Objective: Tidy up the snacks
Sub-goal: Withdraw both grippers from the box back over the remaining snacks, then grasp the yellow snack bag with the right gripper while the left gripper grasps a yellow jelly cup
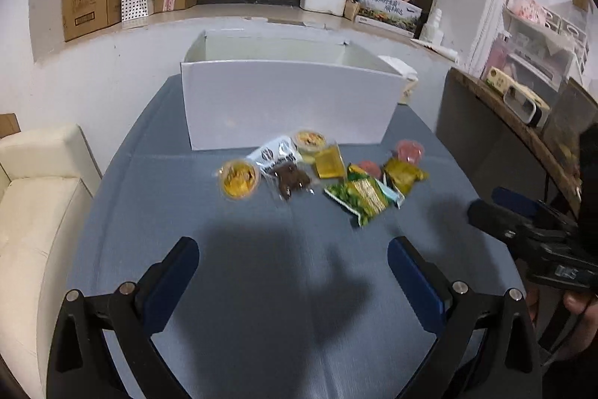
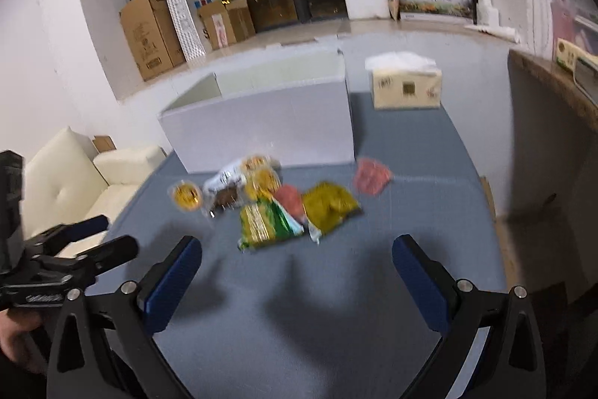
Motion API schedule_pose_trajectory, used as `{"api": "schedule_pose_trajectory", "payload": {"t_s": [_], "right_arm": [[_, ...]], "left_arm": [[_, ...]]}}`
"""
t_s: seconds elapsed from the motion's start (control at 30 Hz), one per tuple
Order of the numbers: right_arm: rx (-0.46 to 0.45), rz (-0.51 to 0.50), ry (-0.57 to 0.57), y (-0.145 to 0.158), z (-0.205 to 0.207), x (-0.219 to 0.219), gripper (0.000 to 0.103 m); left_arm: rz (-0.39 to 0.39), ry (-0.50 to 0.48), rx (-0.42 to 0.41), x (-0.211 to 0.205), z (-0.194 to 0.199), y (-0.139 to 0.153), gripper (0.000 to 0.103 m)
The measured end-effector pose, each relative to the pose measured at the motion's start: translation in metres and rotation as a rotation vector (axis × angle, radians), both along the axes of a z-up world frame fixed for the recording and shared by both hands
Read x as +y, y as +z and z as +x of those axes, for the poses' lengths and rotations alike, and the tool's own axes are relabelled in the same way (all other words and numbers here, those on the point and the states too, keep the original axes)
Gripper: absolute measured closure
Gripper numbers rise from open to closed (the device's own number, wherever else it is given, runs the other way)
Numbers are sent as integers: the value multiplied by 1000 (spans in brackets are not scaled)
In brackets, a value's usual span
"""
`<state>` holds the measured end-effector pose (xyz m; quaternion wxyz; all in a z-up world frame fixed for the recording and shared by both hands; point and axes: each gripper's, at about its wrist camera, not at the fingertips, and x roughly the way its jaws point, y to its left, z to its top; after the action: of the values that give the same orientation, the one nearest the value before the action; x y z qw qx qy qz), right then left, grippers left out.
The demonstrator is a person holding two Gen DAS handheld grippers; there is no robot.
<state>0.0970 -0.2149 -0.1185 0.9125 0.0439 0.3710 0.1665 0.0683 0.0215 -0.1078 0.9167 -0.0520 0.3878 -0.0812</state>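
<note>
On the grey surface (image 1: 112, 230) we hold both tongs above bare mat, short of a heap of snacks. Our left tongs (image 1: 293, 258) are spread wide and carry nothing; our right tongs (image 2: 297, 257) are likewise spread and carry nothing. The heap lies just in front of a white box (image 1: 287, 103), which stands with its top uncovered.

In the heap, a yellow cup (image 1: 239, 179) sits at the left end, beside a white packet (image 1: 274, 155) and a brown snack (image 1: 293, 181). A second yellow cup (image 1: 309, 140) lies nearest the box wall. A green bag (image 1: 360, 199) lies closest to us, touching an olive bag (image 1: 403, 174). A pink cup (image 1: 410, 151) sits at the right end, a little apart from the rest in the right wrist view.

A tan carton (image 2: 407, 88) stands on the surface to the right of the box. A cream sofa (image 1: 33, 197) is on the left.
</note>
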Motion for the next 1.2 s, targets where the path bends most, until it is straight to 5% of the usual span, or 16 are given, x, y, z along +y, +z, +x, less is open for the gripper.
{"api": "schedule_pose_trajectory", "payload": {"t_s": [0.73, 0.83, 0.93, 1.2], "right_arm": [[136, 60, -102, -60, 88, 11, 1], [164, 62, -102, -67, 92, 11, 23], [163, 35, -100, -68, 93, 12, 55], [109, 34, -72, -56, 81, 11, 59]], "left_arm": [[-35, 50, -10, 26, -20, -9, 0], [-47, 38, -19, 25, -20, -8, 0], [-49, 34, -15, 24, -19, -11, 0], [-47, 41, -11, 23, -14, -13, 0]]}}
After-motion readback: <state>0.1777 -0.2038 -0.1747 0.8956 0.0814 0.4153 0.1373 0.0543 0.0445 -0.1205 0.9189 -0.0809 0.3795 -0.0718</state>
